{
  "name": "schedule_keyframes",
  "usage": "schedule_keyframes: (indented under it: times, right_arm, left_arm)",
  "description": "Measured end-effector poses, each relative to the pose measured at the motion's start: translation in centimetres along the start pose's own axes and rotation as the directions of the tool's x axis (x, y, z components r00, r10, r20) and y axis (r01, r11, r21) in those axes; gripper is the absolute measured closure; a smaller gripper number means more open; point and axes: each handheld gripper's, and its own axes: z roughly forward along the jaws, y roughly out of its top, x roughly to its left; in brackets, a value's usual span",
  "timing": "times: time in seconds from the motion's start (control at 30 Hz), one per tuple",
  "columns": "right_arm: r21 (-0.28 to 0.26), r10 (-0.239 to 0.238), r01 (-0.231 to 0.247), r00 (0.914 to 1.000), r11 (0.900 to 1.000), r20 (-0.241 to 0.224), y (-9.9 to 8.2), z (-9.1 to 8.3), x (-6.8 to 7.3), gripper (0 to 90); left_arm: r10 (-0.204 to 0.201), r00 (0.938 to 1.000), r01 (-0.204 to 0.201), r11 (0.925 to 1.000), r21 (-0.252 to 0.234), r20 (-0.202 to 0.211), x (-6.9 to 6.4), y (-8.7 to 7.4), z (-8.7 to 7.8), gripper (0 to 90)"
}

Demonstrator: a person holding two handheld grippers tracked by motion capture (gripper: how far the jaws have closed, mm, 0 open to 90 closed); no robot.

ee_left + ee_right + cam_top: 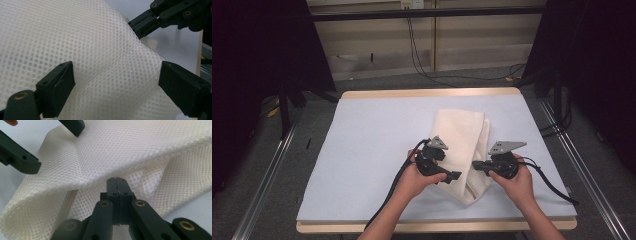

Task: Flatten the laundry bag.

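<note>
White mesh cloth (460, 145) lies folded on the table (362, 150) — left tool (115, 85) spread wide over it, right tool (117, 182) clenched on its edge.

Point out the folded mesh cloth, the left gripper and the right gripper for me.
folded mesh cloth (460, 131): high view, middle of its upper fold.
left gripper (117, 86): left gripper view, gap midway between its fingertips.
right gripper (117, 180): right gripper view, closed fingertips.

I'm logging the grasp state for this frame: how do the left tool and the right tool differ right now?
The left tool stands with its black jaws wide apart over the folded white mesh cloth; the right tool has its jaws pressed together. The left tool sits above the cloth's top layer, while the right tool's tip pokes in under the cloth's folded edge. Both are hand-held at the cloth's near end.
</note>
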Motion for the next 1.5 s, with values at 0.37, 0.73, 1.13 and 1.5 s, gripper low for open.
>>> schedule_keyframes:
  times: [0.37,0.73,1.13,1.5]
  right_arm:
    - [-0.023,-0.001,0.001,0.9996,0.9997,-0.027,0.4,0.7,0.8,90.0]
    - [-0.049,-0.008,0.005,0.9981,0.9988,-0.06,0.6,0.7,1.3,90.0]
    - [-0.052,0.0,-0.003,0.9976,0.9987,-0.069,0.6,0.9,1.3,89.9]
    - [-0.051,-0.003,0.001,0.9993,0.9987,-0.037,0.4,0.4,0.9,84.6]
  left_arm:
    - [0.019,0.9998,-0.019,0.9994,0.03,0.004,-0.8,0.2,1.1,2.1]
    - [0.037,0.9991,-0.037,0.9992,0.017,-0.021,-0.8,0.4,1.4,18.0]
    - [0.072,0.9974,-0.072,0.9965,0.043,-0.003,-0.8,0.6,1.7,68.7]
    - [0.015,0.9999,-0.015,0.9991,0.04,0.007,0.0,0.5,0.4,88.0]
